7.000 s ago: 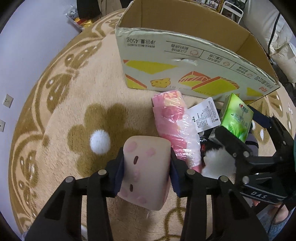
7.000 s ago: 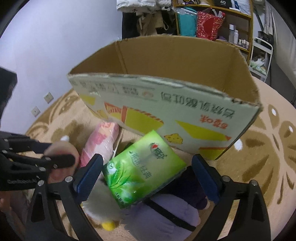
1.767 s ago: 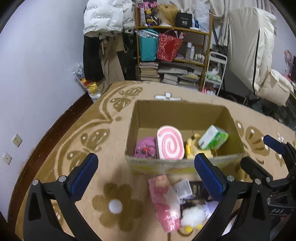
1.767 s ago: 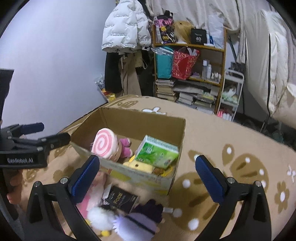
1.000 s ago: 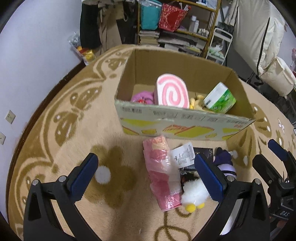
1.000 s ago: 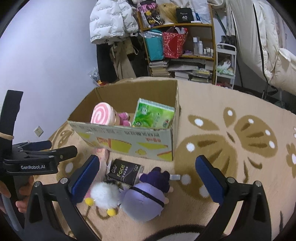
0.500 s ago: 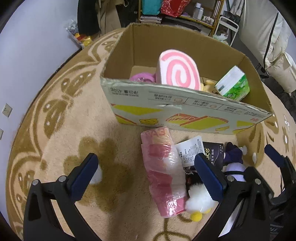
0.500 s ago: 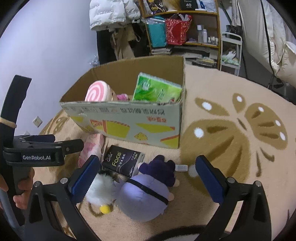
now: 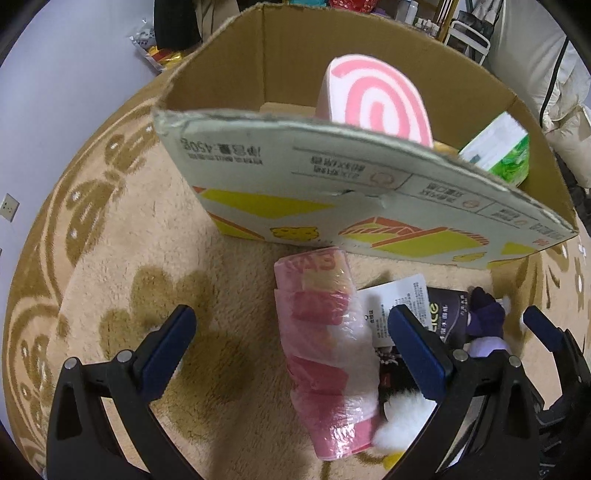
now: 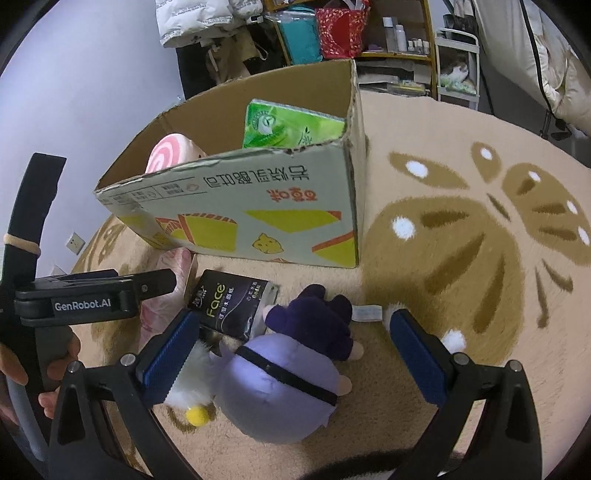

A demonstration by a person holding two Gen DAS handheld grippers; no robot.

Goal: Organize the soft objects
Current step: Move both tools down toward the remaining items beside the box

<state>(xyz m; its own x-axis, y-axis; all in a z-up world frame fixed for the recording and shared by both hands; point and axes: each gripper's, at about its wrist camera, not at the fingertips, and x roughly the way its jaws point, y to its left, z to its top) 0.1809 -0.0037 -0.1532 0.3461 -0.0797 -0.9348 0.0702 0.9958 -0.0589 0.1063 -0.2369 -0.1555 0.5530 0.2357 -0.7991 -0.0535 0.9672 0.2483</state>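
Observation:
An open cardboard box [image 9: 332,177] [image 10: 258,218] stands on the carpet. It holds a pink swirl plush [image 9: 373,103] [image 10: 168,157] and a green tissue pack [image 9: 498,147] [image 10: 288,127]. In front of it lie a pink wrapped roll [image 9: 325,343] [image 10: 162,314], a black tissue pack [image 10: 232,306] [image 9: 443,317], a purple plush [image 10: 284,369] [image 9: 484,325] and a white fluffy toy [image 9: 402,417] [image 10: 188,387]. My left gripper [image 9: 291,350] is open over the pink roll. My right gripper [image 10: 291,358] is open around the purple plush.
The beige carpet [image 10: 461,240] has brown flower patterns. A shelf with bags and bottles [image 10: 351,33] stands behind the box, with a white jacket [image 10: 199,18] hanging at the wall. A white quilt [image 9: 535,48] is at the right.
Both grippers have come down and closer to the things lying in front of the box. Both stay open and empty.

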